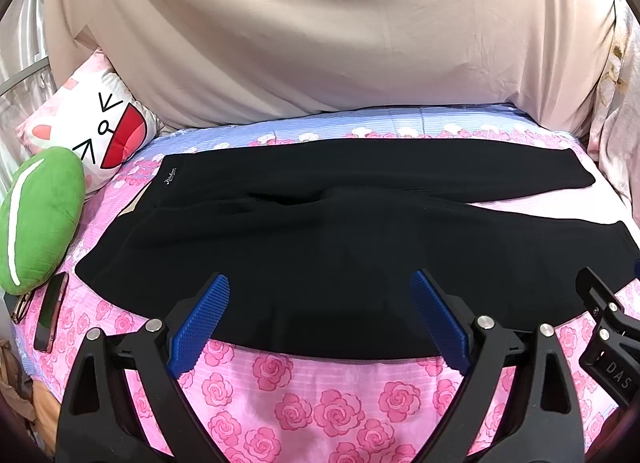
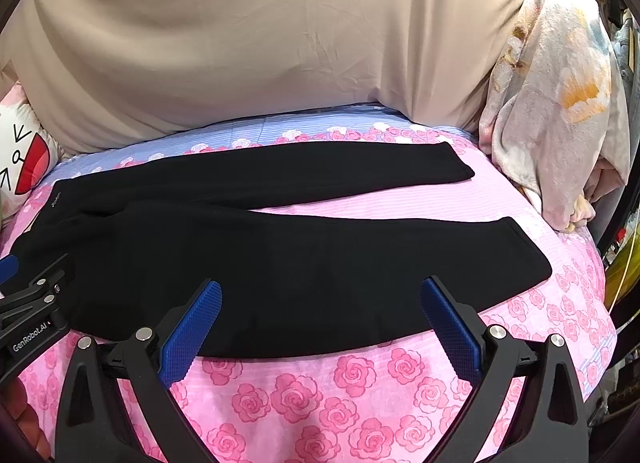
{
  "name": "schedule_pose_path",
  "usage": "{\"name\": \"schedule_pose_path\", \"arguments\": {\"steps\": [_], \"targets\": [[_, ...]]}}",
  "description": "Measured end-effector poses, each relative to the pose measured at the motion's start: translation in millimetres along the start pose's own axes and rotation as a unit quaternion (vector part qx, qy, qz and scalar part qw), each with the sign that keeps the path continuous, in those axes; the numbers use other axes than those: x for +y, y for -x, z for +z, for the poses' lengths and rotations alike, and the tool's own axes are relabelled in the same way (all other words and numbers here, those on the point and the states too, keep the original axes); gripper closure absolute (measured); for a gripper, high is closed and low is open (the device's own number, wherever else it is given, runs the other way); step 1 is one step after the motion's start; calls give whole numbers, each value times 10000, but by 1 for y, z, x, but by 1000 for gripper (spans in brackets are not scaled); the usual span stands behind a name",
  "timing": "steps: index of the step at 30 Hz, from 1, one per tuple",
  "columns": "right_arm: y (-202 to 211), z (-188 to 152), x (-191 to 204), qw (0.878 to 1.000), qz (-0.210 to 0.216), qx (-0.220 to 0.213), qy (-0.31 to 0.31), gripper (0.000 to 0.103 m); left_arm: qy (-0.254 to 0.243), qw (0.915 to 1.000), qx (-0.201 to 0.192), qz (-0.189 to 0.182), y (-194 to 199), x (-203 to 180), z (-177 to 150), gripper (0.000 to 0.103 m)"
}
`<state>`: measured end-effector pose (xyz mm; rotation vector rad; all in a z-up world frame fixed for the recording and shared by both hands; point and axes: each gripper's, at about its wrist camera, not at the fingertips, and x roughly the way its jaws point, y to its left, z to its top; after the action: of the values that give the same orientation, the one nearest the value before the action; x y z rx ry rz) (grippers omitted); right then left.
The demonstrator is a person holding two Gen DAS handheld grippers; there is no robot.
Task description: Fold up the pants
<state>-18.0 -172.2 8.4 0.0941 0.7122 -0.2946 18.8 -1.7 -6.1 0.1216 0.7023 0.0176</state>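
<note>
Black pants [image 1: 320, 231] lie flat on a pink rose-print bedsheet [image 1: 304, 395], waistband to the left, two legs spread apart toward the right. They also show in the right wrist view [image 2: 256, 247]. My left gripper [image 1: 320, 287] is open with blue pads, hovering over the near edge of the pants by the hip. My right gripper [image 2: 320, 291] is open, over the near leg's front edge. Each gripper's black frame shows at the other view's edge. Neither holds cloth.
A beige cloth-covered mass [image 1: 320, 31] rises behind the pants. A green cushion [image 1: 36, 219], a cat-face pillow [image 1: 96, 131] and a phone [image 1: 50, 315] lie at the left. A floral blanket [image 2: 560, 111] is heaped at the right.
</note>
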Motion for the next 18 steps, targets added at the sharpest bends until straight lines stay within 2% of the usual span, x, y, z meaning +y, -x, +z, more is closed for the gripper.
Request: {"name": "schedule_pose_path", "arguments": {"steps": [18], "targets": [[-4,2,2,10000,19,22,14,5,30,10000,43,22,-5,0,2,12]]}}
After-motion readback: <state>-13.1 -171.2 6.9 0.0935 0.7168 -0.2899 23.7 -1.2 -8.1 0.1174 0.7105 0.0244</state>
